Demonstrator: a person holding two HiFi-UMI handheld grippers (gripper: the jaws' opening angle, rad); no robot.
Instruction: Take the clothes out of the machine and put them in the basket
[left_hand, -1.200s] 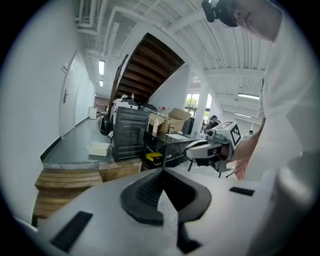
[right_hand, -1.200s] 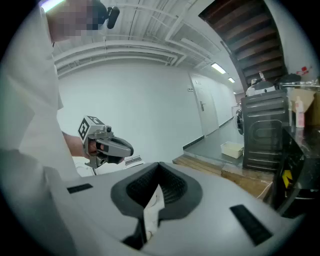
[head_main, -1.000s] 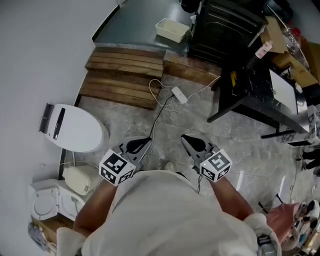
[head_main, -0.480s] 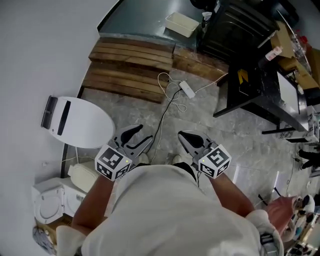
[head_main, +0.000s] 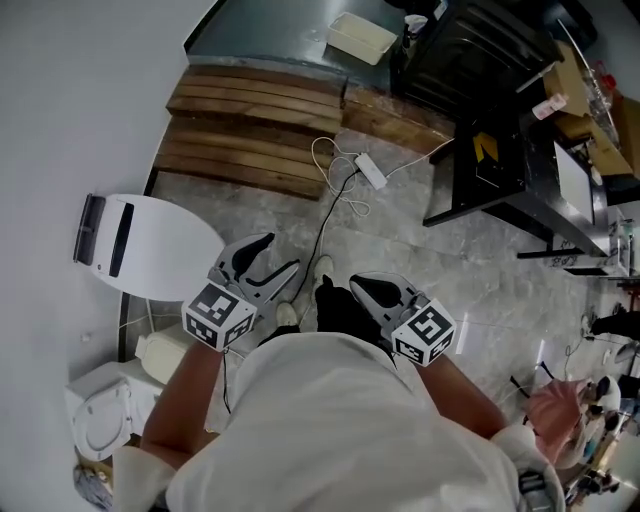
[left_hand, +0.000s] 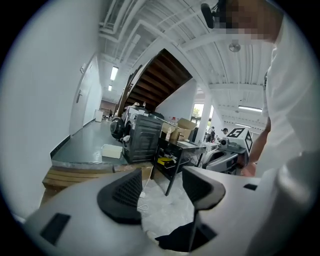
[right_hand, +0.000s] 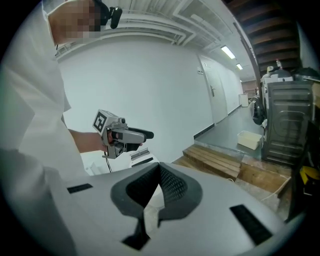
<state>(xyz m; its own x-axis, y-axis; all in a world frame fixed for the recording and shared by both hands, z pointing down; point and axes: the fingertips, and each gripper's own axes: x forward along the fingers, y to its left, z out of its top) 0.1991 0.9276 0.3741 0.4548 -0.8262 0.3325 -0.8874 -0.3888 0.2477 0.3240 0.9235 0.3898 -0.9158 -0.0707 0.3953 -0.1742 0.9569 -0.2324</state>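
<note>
Nothing fetched yet, this side of the wooden steps (head_main: 255, 130). Left tongs (head_main: 272, 258) opening, empty; right tongs (head_main: 360, 284) clenched on nothing. Next, probably: reach the machine

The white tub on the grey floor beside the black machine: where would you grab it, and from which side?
Probably a long wall of the white tub, from above: it sits open side up, so the thin rim is exposed.

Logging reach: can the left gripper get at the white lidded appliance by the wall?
Probably yes: the left gripper, fingers opening and empty, is close beside the white lidded appliance, with nothing visible between them.
</note>
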